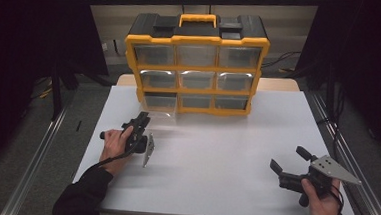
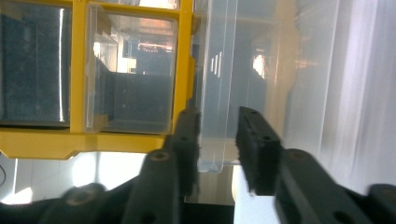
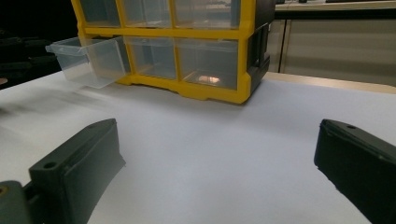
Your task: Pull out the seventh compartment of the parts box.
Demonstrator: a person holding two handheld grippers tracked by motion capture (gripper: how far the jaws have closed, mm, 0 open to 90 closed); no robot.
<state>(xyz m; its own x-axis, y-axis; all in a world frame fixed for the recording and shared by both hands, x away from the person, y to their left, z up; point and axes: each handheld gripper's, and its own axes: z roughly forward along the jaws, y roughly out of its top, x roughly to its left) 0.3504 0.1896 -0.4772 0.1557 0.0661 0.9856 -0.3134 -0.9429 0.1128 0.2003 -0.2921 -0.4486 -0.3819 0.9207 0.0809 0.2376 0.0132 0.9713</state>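
One organizer [image 1: 196, 63], nine clear drawers [image 1: 196, 55].

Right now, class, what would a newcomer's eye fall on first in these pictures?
The yellow drawer cabinet at the table's far edge stands out. Its bottom-left clear drawer is pulled out, its front lip between the left gripper jaws. The right gripper rests open at the near right.

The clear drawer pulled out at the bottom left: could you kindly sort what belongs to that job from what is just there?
In the job: clear drawer; yellow organiser; left tool.
Just there: right tool; white table.
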